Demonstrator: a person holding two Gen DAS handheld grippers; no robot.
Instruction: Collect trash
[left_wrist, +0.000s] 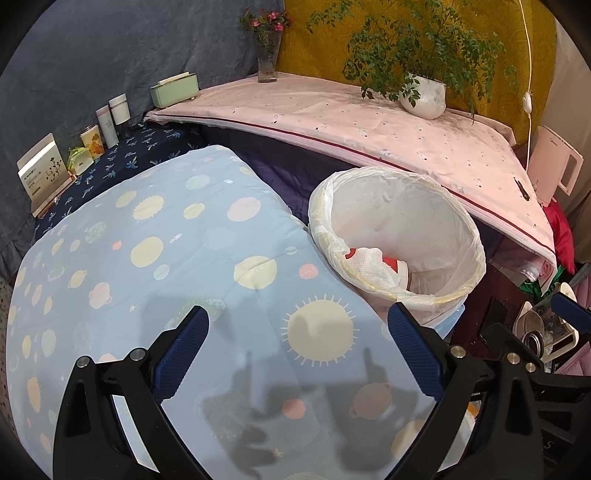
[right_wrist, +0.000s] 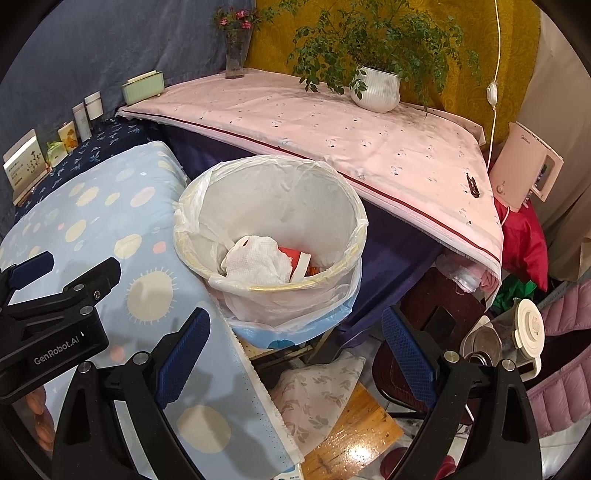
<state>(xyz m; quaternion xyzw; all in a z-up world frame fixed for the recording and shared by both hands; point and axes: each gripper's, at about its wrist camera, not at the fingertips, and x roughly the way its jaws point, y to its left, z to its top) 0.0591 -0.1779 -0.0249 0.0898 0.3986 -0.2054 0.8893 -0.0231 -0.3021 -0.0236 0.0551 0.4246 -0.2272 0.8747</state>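
Thin translucent plastic liner (right_wrist: 207, 206) in bin; crumpled embossed paper towel (right_wrist: 258, 262); matt printed cotton cloth (left_wrist: 155, 236); glossy wooden board (right_wrist: 354, 443).

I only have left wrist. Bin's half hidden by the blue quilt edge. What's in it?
Observer: Right wrist looks straight in: a crumpled white paper towel lies on top, with a red-and-white carton beside it.
Operator: What does the bin sit on? I can't see its base.
Observer: The bin has a blue base, standing by the quilt edge above a floral cushion and a wooden board.
Operator: Is the right gripper carrying anything?
Observer: No. The right gripper has its jaws wide apart with nothing between them, just in front of the bin.
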